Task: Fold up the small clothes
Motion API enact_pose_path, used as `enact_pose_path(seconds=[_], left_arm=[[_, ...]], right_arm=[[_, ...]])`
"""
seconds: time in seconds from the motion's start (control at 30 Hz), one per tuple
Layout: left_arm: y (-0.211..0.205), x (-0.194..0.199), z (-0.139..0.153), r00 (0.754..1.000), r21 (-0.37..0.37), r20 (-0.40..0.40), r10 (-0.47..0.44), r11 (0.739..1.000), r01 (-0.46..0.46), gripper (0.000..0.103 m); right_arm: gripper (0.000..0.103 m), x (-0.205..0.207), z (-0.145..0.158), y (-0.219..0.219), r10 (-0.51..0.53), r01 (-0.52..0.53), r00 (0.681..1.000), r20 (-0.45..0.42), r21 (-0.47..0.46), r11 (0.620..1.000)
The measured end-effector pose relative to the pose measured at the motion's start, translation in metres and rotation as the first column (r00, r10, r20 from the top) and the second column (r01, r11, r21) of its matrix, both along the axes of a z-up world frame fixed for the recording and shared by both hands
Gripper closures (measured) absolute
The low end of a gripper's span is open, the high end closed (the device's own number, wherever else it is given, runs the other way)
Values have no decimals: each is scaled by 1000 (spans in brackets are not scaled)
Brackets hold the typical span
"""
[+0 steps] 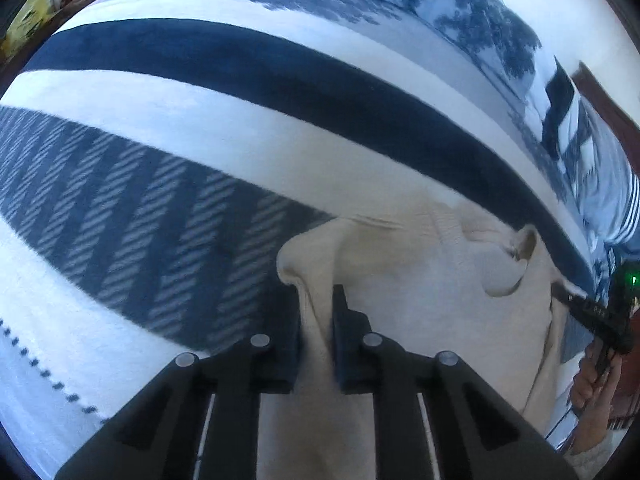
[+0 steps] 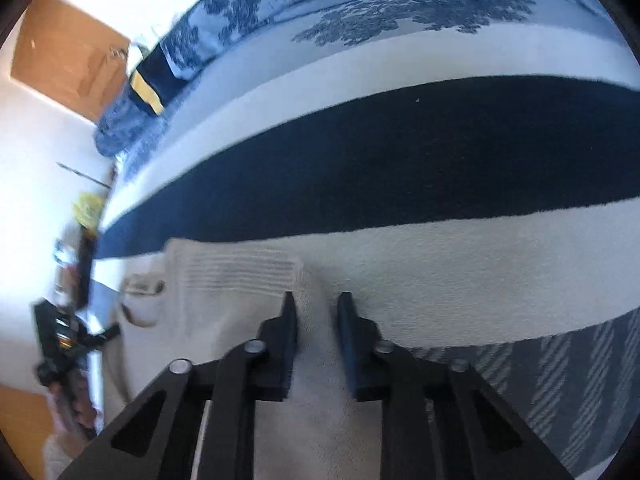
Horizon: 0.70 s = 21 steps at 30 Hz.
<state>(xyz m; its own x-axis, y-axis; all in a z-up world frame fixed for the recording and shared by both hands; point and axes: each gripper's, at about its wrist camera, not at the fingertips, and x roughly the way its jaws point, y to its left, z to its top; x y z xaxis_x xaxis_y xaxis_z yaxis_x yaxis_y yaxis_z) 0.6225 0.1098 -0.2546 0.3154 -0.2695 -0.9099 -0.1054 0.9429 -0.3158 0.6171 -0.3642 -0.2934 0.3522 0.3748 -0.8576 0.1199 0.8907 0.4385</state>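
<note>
The cream garment (image 1: 420, 280) lies flat on the striped bed (image 1: 280, 80), stretching sideways between the left gripper (image 1: 316, 300) and the right gripper (image 2: 316, 308), each closed on a pinch of its near edge, with the rest lying ahead of both.

A bed (image 1: 200, 128) carries everything, covered by a spread with broad white bands, one dark navy band, a hatched blue-grey band and a leaf-print band farther up. A cream garment (image 1: 420, 264) lies directly on the spread, across the white band just below the navy one. At the bed's far end lie leaf-print pillows (image 2: 224, 12) and a navy cloth with a yellow stripe (image 2: 150, 80).
</note>
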Motion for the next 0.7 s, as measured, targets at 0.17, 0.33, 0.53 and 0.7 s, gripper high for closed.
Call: enact_pose_path(seconds=[0.17, 0.33, 0.53, 0.7], left_arm=[[20, -44, 66, 987, -91, 161, -15, 995, 30, 91], [29, -136, 139, 960, -92, 275, -60, 992, 89, 91], [42, -270, 157, 960, -77, 266, -90, 990, 114, 91], [47, -369, 108, 986, -102, 159, -49, 993, 66, 91]], right_arm=[[97, -36, 48, -11, -8, 4, 997, 82, 49, 999], [98, -137, 120, -12, 16, -28, 980, 198, 57, 998], [98, -278, 156, -7, -16, -17, 964, 264, 121, 992], [97, -390, 114, -4, -121, 74, 973, 196, 228, 971]])
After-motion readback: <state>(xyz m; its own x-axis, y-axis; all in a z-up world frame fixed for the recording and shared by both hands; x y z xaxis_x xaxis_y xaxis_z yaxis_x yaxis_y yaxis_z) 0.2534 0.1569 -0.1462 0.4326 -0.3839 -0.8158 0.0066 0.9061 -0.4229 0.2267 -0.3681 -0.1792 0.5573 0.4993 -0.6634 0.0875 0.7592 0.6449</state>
